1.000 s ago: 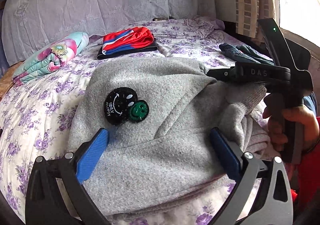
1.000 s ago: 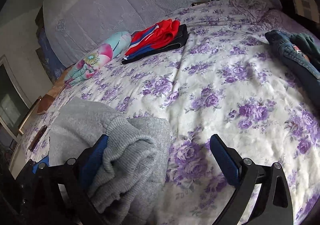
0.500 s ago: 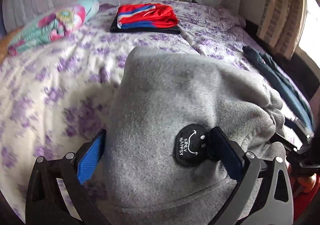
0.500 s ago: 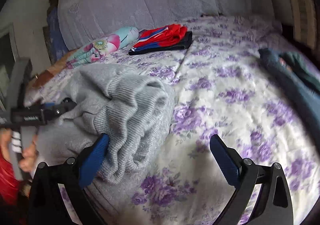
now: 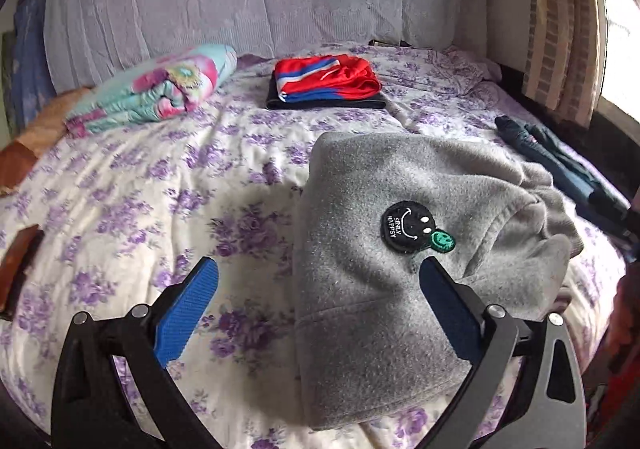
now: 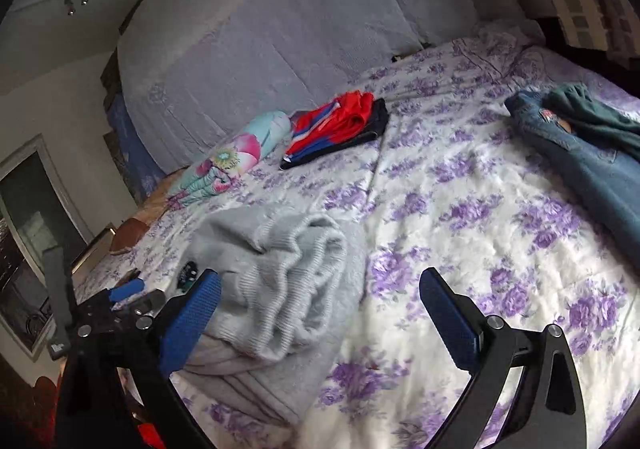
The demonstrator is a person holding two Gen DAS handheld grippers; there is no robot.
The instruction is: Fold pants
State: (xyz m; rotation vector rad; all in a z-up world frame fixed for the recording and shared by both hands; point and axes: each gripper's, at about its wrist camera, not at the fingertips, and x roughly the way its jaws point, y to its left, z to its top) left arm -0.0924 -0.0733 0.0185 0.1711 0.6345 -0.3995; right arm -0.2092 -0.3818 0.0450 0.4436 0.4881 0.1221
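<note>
Grey fleece pants [image 5: 384, 269] lie folded in a bundle on the floral bed sheet [image 5: 132, 209], with a black smiley patch [image 5: 406, 225] facing up. My left gripper [image 5: 318, 307] hovers open above the bundle's left edge, its right finger over the cloth and its left finger over bare sheet. In the right wrist view the same grey pants [image 6: 288, 289] show their ribbed cuffs bunched on top. My right gripper [image 6: 320, 323] is open, its left finger beside the cuffs, nothing held. The left gripper [image 6: 120, 301] shows at that view's left edge.
A folded red and blue garment [image 5: 326, 83] lies on a dark one near the headboard, beside a rolled floral blanket [image 5: 152, 93]. Blue jeans [image 6: 588, 153] and a dark green garment [image 6: 592, 117] lie at the bed's right side. A curtain [image 5: 560, 21] hangs at the right.
My left gripper has pulled back and shifted left, so the grey bundle now sits to its right. The right gripper has drawn away from the cuffs and tilted. Both stayed open.
</note>
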